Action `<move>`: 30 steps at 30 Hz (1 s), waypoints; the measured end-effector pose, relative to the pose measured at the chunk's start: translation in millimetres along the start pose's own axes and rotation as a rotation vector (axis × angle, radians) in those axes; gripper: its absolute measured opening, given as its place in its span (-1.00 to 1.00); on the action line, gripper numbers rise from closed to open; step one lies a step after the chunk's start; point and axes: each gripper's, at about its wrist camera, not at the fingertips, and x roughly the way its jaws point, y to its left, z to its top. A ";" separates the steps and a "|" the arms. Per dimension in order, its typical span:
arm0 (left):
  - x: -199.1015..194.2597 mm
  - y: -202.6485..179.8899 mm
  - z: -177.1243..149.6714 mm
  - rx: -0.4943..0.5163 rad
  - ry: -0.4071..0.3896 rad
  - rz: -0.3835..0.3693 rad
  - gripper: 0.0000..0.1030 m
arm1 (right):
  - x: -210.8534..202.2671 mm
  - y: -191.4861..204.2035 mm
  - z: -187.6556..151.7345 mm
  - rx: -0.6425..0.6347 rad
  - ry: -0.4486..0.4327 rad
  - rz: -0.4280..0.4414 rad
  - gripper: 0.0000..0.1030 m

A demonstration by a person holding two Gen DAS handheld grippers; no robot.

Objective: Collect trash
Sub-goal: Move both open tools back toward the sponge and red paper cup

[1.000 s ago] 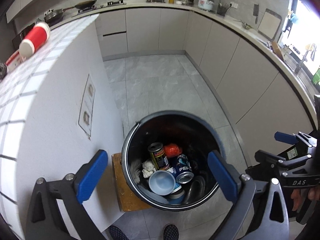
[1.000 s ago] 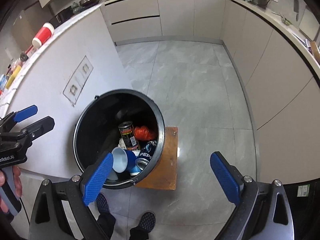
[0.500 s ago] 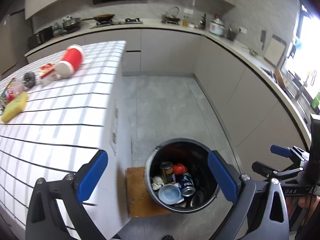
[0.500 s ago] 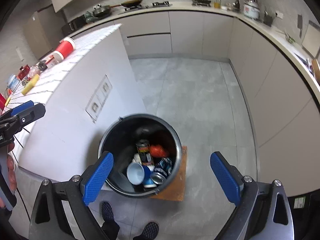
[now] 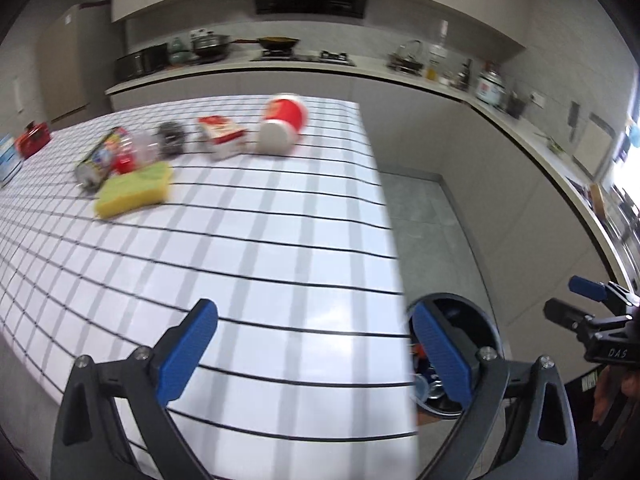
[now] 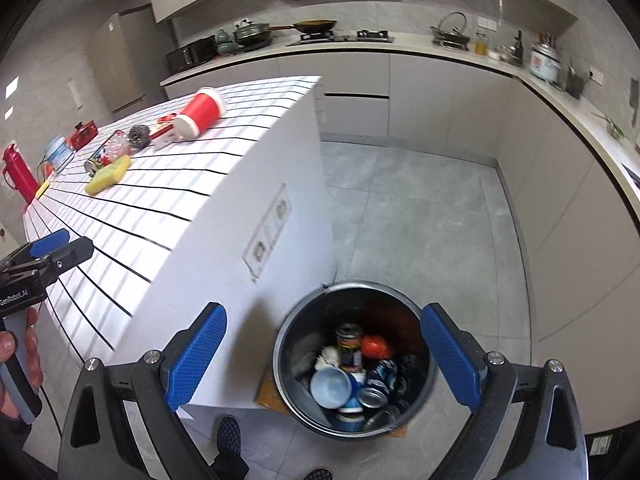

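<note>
Both empty and spread wide, the left hand-held gripper [image 5: 314, 354] faces the table [image 5: 280, 240] where the red paper cup [image 5: 283, 127] lies, while the right hand-held gripper [image 6: 322, 354] hangs over the half-filled trash bin [image 6: 354, 364], apparently ready for another pickup.

blurred: counter litter [image 5: 132, 160] | half-hidden: trash bin [image 5: 480, 320] behind counter edge and left tongs [image 5: 316, 354]

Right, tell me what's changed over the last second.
The left claw swung up from over the trash bin to face the tiled counter and its litter. The right claw lifted but remains above the bin. Both stay open and empty; the bin's contents and the red cup haven't moved.
</note>
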 end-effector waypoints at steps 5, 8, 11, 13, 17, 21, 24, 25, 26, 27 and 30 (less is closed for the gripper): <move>0.8 55.3 7.7 -0.029 -0.003 0.019 0.89 | 6.8 41.1 16.8 -0.008 -0.011 -0.016 0.92; 1.9 83.9 17.0 -0.038 -0.014 0.030 0.89 | 10.3 65.7 29.3 -0.003 -0.022 -0.012 0.92; 5.8 112.0 26.8 -0.048 -0.016 0.038 0.89 | 14.2 91.1 43.0 -0.007 -0.032 -0.008 0.92; 8.6 129.9 32.0 -0.055 -0.018 0.039 0.89 | 19.6 109.8 53.4 -0.014 -0.036 -0.003 0.92; 18.9 160.1 41.5 -0.049 -0.015 0.045 0.89 | 32.6 136.0 69.7 -0.023 -0.036 0.001 0.92; 38.1 188.7 50.8 -0.052 0.000 0.029 0.89 | 52.6 162.0 84.1 -0.023 -0.030 0.003 0.92; 58.3 207.1 57.7 -0.040 0.021 0.007 0.89 | 67.1 178.5 92.4 -0.019 -0.027 0.000 0.92; 65.6 211.5 60.4 -0.037 0.030 -0.005 0.89 | 73.1 184.1 95.0 -0.015 -0.024 -0.006 0.92; 71.2 213.5 62.7 -0.032 0.037 -0.018 0.89 | 77.9 187.3 96.6 -0.009 -0.020 -0.009 0.92; 78.2 216.2 66.1 -0.025 0.048 -0.031 0.89 | 82.1 190.3 98.3 -0.002 -0.018 -0.011 0.92; 88.7 220.3 75.6 -0.005 0.053 -0.070 0.89 | 94.3 201.7 103.9 0.013 -0.015 -0.025 0.92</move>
